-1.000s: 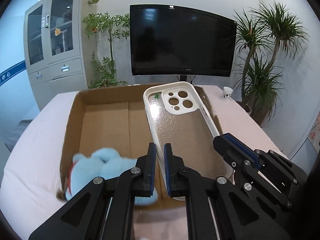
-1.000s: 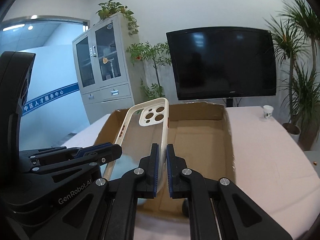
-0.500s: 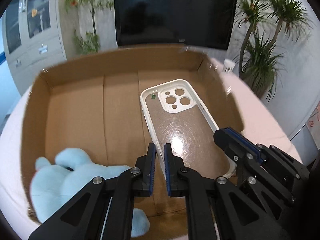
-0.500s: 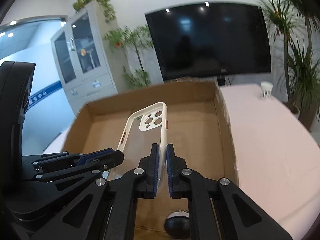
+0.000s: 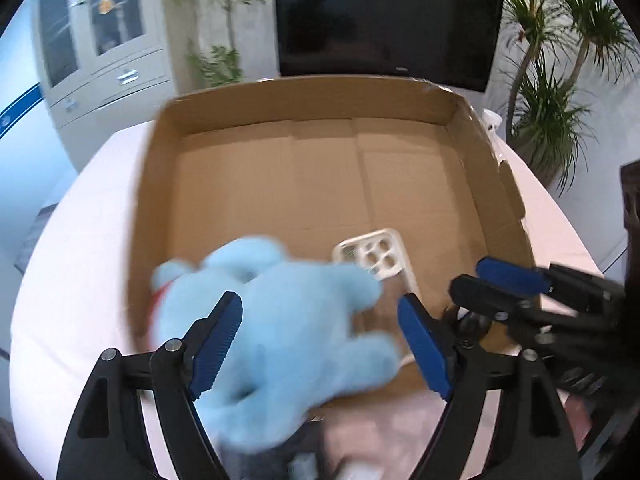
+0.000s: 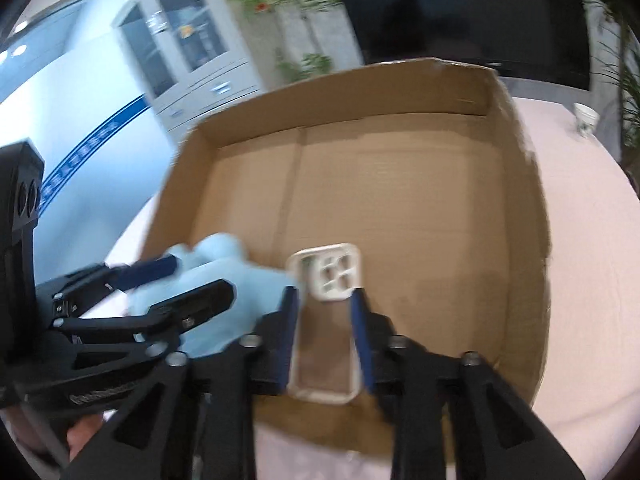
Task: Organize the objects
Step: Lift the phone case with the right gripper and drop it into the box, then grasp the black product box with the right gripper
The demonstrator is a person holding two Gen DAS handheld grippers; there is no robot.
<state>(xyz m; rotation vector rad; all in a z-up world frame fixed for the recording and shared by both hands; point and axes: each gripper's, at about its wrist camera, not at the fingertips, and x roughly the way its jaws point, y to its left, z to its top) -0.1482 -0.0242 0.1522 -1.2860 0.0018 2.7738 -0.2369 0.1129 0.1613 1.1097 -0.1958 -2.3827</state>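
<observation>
White-rimmed clear phone case [image 6: 326, 320] and blue plush toy [image 5: 288, 328] in shallow cardboard box [image 5: 320, 104], near edge; left gripper [image 5: 320, 344] and right gripper [image 6: 325, 332] gape wide, empty; further items unseen

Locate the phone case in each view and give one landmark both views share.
Left wrist: the phone case lies on the box floor, lower centre-right, its near part hidden behind the blue plush.
Right wrist: the phone case lies flat at lower centre, framed between the open right gripper's fingers.
Shared landmark: the cardboard box's far wall, below the black TV.
</observation>
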